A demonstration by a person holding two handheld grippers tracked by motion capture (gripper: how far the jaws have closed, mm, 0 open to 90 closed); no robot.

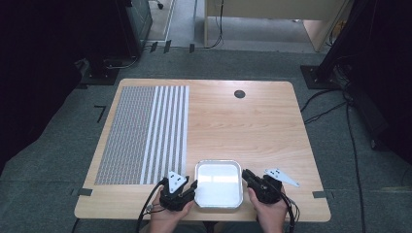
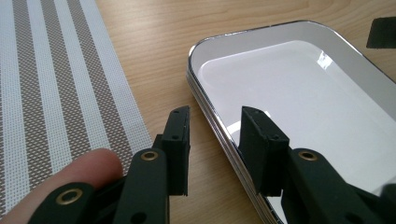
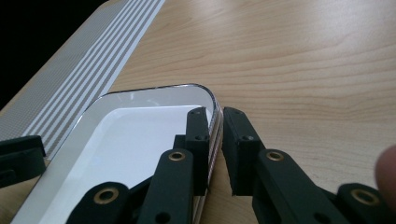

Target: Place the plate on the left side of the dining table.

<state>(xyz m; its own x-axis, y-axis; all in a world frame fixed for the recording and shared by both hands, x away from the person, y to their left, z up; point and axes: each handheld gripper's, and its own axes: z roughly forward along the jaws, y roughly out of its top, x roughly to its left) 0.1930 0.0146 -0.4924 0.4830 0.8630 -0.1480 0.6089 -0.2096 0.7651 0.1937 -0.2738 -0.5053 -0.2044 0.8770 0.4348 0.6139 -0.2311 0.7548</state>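
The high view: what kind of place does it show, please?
Probably a lab or workshop set up for recording. A light wooden table stands on grey carpet, black cables trail across the floor, and dark equipment stands surround it. A shiny rectangular metal tray and a striped woven placemat lie on the table.

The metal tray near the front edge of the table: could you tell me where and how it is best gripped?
Grip the tray by its thin raised rim on the two side walls, one jaw inside, one outside. The left gripper and right gripper already straddle opposite rims; the flat floor offers no hold.
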